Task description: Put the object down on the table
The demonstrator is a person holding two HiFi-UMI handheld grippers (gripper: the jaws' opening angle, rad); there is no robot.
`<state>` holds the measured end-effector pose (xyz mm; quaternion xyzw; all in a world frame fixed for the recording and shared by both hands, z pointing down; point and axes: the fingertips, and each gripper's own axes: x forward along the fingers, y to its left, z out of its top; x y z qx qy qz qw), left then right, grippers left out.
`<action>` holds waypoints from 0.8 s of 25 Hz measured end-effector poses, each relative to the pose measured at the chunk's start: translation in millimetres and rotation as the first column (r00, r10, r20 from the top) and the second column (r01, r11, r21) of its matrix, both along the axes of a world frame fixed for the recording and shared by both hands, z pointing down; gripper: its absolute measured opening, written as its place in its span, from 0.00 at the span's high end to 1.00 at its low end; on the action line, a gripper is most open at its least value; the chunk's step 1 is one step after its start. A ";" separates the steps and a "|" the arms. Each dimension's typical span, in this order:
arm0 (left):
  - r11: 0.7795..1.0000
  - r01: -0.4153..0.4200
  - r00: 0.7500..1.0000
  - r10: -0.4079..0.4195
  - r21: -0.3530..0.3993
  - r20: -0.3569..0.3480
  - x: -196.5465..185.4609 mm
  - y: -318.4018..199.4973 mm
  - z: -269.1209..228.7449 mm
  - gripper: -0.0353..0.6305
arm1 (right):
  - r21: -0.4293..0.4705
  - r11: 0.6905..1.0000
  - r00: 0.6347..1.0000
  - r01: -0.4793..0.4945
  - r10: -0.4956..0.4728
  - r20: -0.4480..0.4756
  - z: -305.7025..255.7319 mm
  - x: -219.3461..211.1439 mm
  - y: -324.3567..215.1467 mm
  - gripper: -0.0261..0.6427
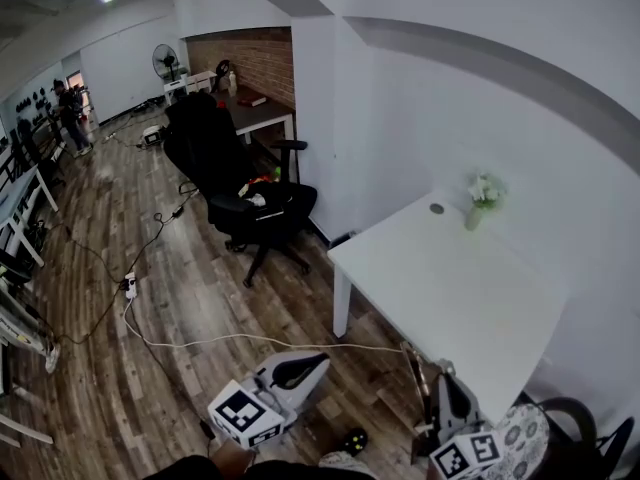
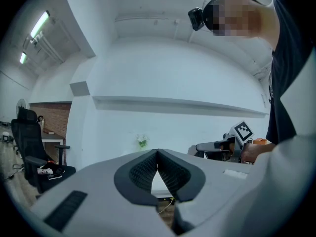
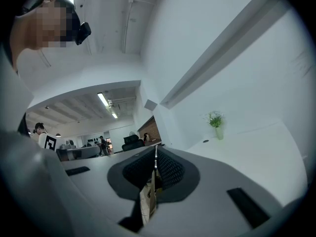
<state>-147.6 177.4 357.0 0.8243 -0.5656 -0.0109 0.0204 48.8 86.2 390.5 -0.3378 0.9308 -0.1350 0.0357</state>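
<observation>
Right gripper (image 3: 155, 151) fingers pinching thin tan object (image 3: 147, 201), left gripper (image 2: 157, 154) fingers pressed together, white table (image 1: 470, 298) nearby

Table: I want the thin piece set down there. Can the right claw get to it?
Likely yes: the right claw, shut on a thin flat piece, is near the table, with nothing between.

Wood-plank floor (image 1: 200, 298), white walls (image 1: 450, 118); a black office chair (image 1: 230, 168) stands at eleven o'clock, a white table (image 1: 450, 288) at four o'clock.
</observation>
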 end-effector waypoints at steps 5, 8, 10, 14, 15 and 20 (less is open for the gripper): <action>1.000 0.000 1.000 0.000 0.002 -0.003 6.9 -32.3 -6.7 0.95 | -0.009 1.000 1.000 -0.005 0.005 -0.002 -4.9 8.0 -30.3 0.94; 1.000 -0.005 1.000 0.005 -0.003 -0.003 10.8 -52.6 -2.9 0.95 | -0.008 1.000 1.000 -0.017 0.017 -0.008 -4.7 15.3 -48.9 0.94; 1.000 -0.012 1.000 0.012 0.000 -0.012 15.3 -68.8 -2.0 0.95 | -0.009 1.000 1.000 -0.026 0.026 -0.009 -5.0 20.0 -61.4 0.94; 0.999 -0.050 0.999 0.050 0.002 -0.018 31.6 -100.3 2.2 0.95 | -0.006 0.998 0.998 -0.059 0.059 -0.023 -2.0 38.3 -83.6 0.94; 0.998 -0.059 0.998 0.059 0.000 -0.020 36.0 -107.0 3.3 0.95 | -0.005 0.998 0.997 -0.067 0.067 -0.026 -2.2 43.2 -87.7 0.94; 0.994 -0.104 0.994 0.104 0.011 -0.030 60.6 -135.1 0.3 0.95 | -0.008 0.995 0.995 -0.100 0.100 -0.010 -7.1 66.5 -108.0 0.94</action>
